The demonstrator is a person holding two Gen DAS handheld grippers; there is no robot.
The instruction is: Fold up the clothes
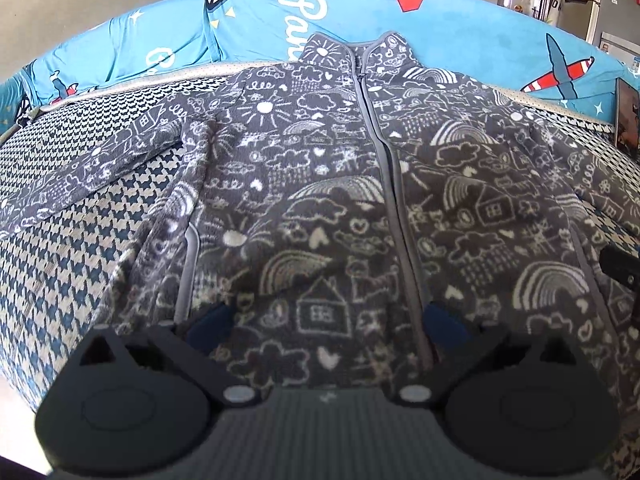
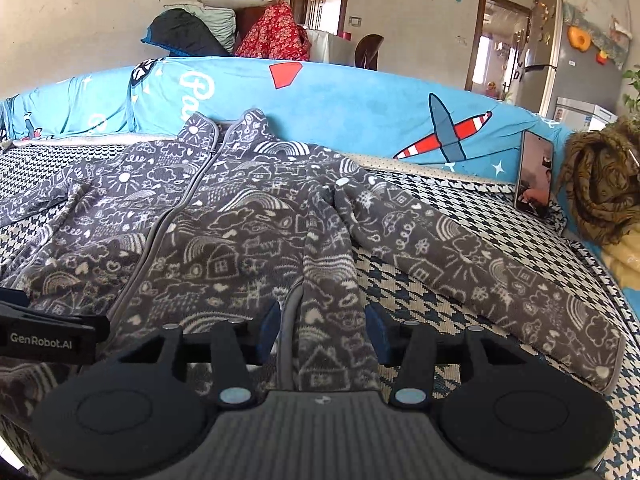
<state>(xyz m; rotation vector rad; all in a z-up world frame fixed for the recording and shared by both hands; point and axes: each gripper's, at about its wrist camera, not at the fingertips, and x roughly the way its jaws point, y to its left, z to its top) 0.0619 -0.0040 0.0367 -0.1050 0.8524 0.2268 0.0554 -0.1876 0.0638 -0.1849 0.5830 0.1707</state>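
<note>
- Houndstooth-patterned cover (image 2: pixel 460 216) spreads over a sofa seat, with a blue aeroplane-print sheet (image 2: pixel 360 108) draped over the backrest behind it; a doorway, a fridge and heaped laundry show in the room beyond.
- Spread flat on the seat lies the zip-up fleece jacket (image 1: pixel 320 184), dark grey with white doodles of houses, rainbows and suns. It is front side up and zipped, collar (image 1: pixel 348 52) toward the backrest, hem toward the front edge of the seat.
- Both sleeves are splayed outward: the left sleeve (image 1: pixel 80 164) runs toward the left end of the seat, the right sleeve (image 2: pixel 480 264) slants toward the front right corner.
- Left gripper (image 1: pixel 326 322) hovers over the hem, just left of the zip (image 1: pixel 394 184); its fingers stand wide apart with nothing between them.
- Right gripper (image 2: pixel 324 332) sits at the jacket's right side edge near the hem, released, blue pads either side of a raised ridge of fleece without pinching it.
- A propped phone (image 2: pixel 534 172) and a brown furry garment (image 2: pixel 600 184) rest at the far right end of the seat.
- Key relation: the jacket's long axis runs straight away from both tools, collar farthest. The right sleeve lies just off the right gripper's outer side, the left sleeve well out from the left gripper.
- No fold shows in the jacket; any lengthwise fold would turn on the zip line.
</note>
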